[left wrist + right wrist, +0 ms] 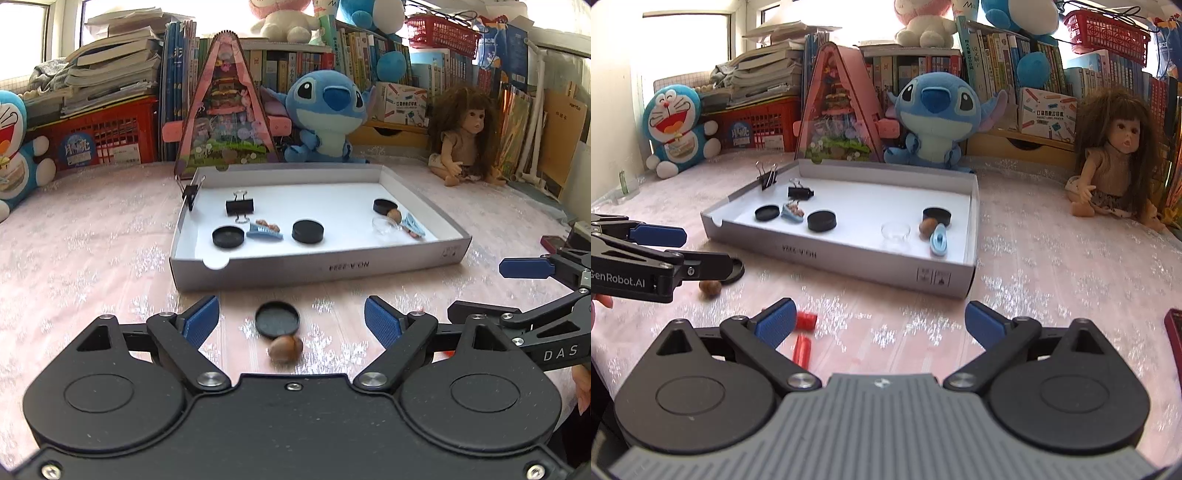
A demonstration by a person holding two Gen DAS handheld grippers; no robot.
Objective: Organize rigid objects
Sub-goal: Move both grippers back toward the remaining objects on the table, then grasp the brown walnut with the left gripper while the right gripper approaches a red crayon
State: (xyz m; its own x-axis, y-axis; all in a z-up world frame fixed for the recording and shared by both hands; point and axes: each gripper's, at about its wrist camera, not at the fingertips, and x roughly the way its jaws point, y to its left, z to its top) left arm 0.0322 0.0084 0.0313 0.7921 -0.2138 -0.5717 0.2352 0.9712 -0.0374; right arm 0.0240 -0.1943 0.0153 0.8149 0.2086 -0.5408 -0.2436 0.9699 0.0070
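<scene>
A white shallow box (314,264) (849,258) holds black caps, binder clips, blue hair clips, nuts and a clear dish. On the table in front of it lie a black cap (277,319) and a brown nut (285,348), which show in the right wrist view as a nut (710,288) beside a half-hidden cap (735,272). My left gripper (291,321) is open around the cap and nut, holding nothing. My right gripper (881,326) is open and empty; a red two-piece object (803,338) lies by its left finger.
Plush toys, a doll (467,133), books, red baskets and a pink triangular display (225,110) line the back of the table. A dark red object (1174,336) lies at the right edge. The right gripper (535,280) reaches in from the right in the left wrist view.
</scene>
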